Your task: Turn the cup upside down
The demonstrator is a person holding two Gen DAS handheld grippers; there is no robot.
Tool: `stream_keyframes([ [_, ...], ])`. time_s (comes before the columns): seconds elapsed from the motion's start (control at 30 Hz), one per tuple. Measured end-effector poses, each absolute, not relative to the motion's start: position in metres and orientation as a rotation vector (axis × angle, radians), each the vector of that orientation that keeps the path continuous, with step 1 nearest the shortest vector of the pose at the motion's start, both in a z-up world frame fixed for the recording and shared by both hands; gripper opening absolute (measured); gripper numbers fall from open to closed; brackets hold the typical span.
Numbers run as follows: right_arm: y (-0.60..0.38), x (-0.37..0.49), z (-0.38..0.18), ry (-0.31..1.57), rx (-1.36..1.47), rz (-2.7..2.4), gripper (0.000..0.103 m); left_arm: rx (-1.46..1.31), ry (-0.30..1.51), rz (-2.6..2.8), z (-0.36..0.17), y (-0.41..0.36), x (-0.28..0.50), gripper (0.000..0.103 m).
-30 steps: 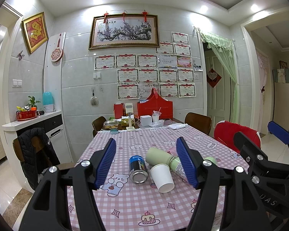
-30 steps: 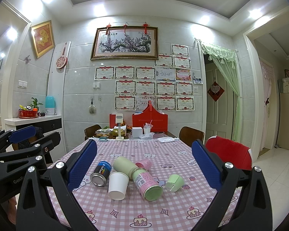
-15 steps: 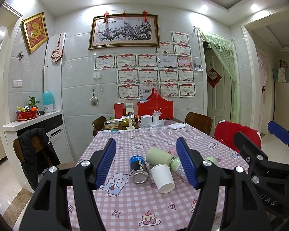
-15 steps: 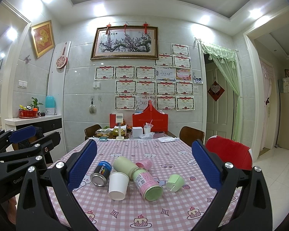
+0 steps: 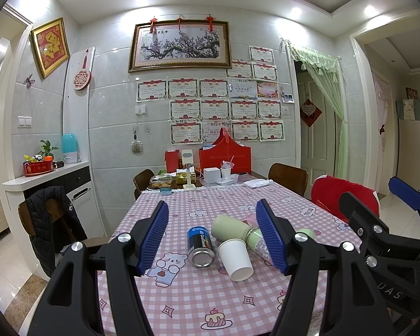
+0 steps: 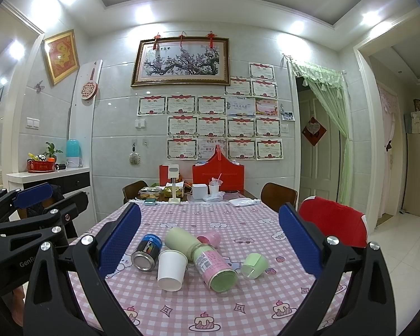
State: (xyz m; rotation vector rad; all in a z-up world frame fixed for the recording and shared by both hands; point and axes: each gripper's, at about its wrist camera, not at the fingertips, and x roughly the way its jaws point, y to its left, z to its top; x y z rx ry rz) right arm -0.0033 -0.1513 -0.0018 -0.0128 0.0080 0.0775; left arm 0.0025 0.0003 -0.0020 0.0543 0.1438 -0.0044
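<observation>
A white paper cup lies on its side on the pink checked tablecloth, open end away from me; it also shows in the right wrist view. My left gripper is open and empty, held above the table's near end, short of the cup. My right gripper is open and empty, also short of the cup. Each gripper shows at the edge of the other's view.
Beside the cup lie a blue-labelled can, a pale green tumbler, a pink-labelled green bottle, a small green cup and a pink cup. Boxes and a red bag stand at the far end. Chairs surround the table.
</observation>
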Motion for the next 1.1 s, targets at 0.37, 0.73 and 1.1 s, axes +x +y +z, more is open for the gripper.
stream_keyframes([
  [0.37, -0.152, -0.001, -0.002, 0.017, -0.01, 0.066, 0.095, 0.054, 0.153, -0.015, -0.002, -0.006, 0.008, 0.065],
  [0.73, -0.159, 0.006, -0.004, 0.046, 0.001, 0.06, 0.095, 0.063, 0.171, -0.027, -0.006, -0.011, 0.015, 0.065],
  [1.1, -0.182, 0.023, -0.018, 0.103, 0.022, 0.016, 0.095, 0.069, 0.238, -0.073, -0.022, -0.03, 0.042, 0.065],
])
